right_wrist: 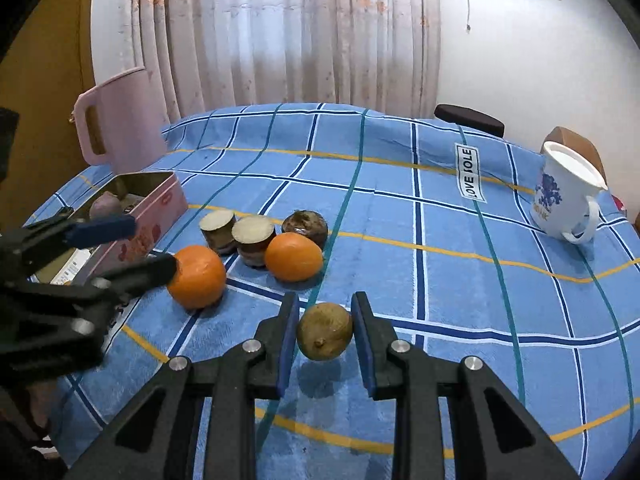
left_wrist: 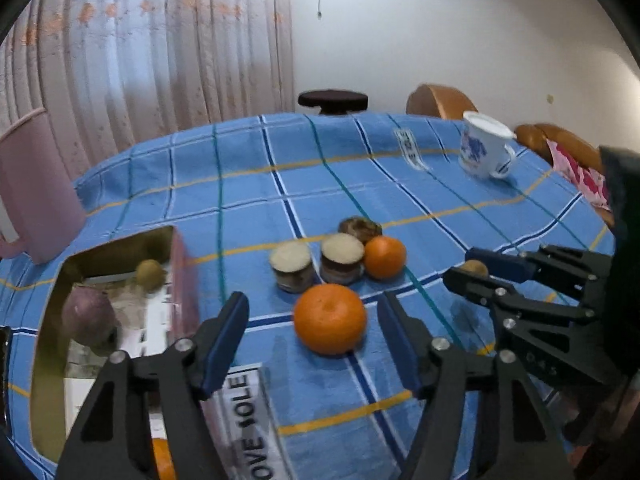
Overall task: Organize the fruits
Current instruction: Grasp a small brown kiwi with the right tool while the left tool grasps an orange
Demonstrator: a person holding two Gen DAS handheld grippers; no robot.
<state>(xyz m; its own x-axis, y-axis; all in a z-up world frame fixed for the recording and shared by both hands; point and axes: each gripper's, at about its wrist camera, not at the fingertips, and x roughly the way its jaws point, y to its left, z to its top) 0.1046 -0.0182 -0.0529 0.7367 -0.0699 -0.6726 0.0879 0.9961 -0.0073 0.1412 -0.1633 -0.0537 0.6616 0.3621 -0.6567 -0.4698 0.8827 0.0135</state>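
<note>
A brown kiwi (right_wrist: 325,331) is clamped between the right gripper (right_wrist: 325,338) pads just above the checked tablecloth (right_wrist: 440,272), near the tin box (right_wrist: 160,200), stem nub facing the camera. The left gripper (left_wrist: 312,334) is spread around a near orange (left_wrist: 330,318), untouched

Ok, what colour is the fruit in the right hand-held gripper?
Brownish-green fruit, clearest in the right wrist view.

Both wrist views, close, share the oranges (left_wrist: 330,319).
</note>
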